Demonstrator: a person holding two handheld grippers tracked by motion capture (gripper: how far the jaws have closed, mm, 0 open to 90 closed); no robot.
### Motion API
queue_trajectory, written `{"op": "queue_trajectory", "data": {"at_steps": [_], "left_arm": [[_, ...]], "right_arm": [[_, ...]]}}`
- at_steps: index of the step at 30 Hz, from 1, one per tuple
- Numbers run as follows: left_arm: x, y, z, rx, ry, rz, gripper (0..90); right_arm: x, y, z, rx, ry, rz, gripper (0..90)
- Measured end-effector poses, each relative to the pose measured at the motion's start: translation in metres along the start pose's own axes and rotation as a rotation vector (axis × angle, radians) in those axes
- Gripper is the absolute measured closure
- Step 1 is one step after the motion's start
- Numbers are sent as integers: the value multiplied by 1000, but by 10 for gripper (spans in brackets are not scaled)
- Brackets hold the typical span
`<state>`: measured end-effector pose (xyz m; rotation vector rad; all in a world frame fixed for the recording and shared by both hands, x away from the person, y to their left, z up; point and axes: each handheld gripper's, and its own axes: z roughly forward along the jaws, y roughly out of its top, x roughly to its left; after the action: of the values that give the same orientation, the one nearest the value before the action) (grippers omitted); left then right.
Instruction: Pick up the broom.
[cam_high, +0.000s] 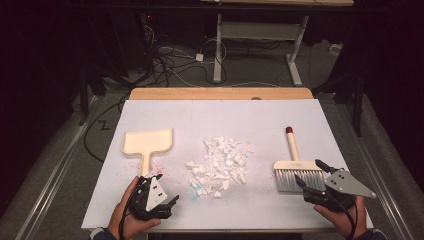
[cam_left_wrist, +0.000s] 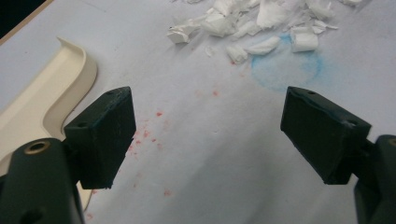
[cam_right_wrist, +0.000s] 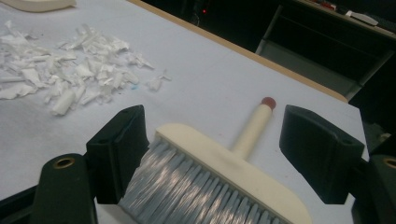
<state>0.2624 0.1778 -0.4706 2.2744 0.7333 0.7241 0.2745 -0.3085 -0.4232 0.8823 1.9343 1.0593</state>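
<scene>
Hovering wide open and empty, the left gripper (cam_high: 159, 200) and right gripper (cam_high: 311, 176) sit low in frame; brush (cam_high: 296, 169), dustpan (cam_high: 148, 142) unlifted, paper scraps (cam_high: 220, 164) centre, unswept.

White sheet (cam_high: 260, 115) over wooden table (cam_high: 220, 93); cables (cam_high: 170, 60) on floor; desk legs (cam_high: 295, 55) behind.

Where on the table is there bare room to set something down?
The far strip of the white mat beyond the dustpan, paper scraps and brush is bare, as is the near edge between the two hand-held grippers. The middle, around the scraps, is crowded.
</scene>
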Motion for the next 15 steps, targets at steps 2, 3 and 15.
{"op": "queue_trajectory", "data": {"at_steps": [2,3,15], "left_arm": [[1,0,1,2,8,-4,169],[1,0,2,5,6,-1,169],[4,-1,8,7,-13,-6,169]], "right_arm": [[-3,0,1,-10,23,14,237],[-3,0,1,-6,20,17,237],[-12,6,12,56,-28,77,237]]}}
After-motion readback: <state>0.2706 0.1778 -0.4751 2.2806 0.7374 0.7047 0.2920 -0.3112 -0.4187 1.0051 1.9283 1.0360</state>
